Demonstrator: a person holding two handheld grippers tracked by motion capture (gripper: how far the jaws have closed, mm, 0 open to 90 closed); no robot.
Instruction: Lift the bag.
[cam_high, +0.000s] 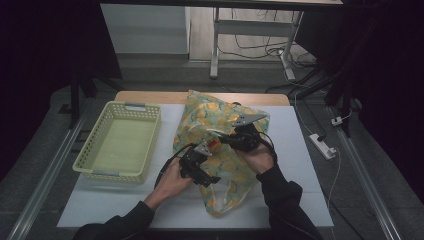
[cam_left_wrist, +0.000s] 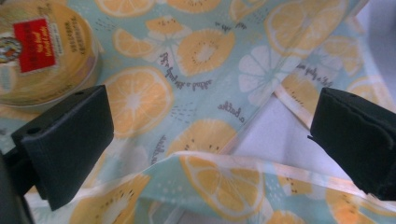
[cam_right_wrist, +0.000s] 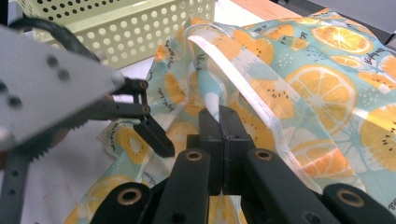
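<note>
A cloth bag (cam_high: 235, 165) printed with orange slices lies on the white mat in mid-table. My right gripper (cam_high: 226, 139) is over the bag's middle, and its jaws (cam_right_wrist: 222, 122) are shut on a raised fold of the bag (cam_right_wrist: 327, 93) beside a pale strap (cam_right_wrist: 243, 88). My left gripper (cam_high: 206, 164) hovers at the bag's left side. Its jaws (cam_left_wrist: 212, 121) are open wide over the fabric (cam_left_wrist: 196, 93) with nothing between them. A round tin (cam_left_wrist: 42, 51) with a red label lies on the bag just beyond its left jaw. One left finger (cam_right_wrist: 156, 137) is in the right gripper view.
A pale yellow-green perforated basket (cam_high: 150, 145) stands on the mat left of the bag, and its wall (cam_right_wrist: 140, 28) is behind the left gripper. Bare white mat (cam_high: 110, 205) lies toward the near edge. A power strip (cam_high: 322, 146) lies on the floor at the right.
</note>
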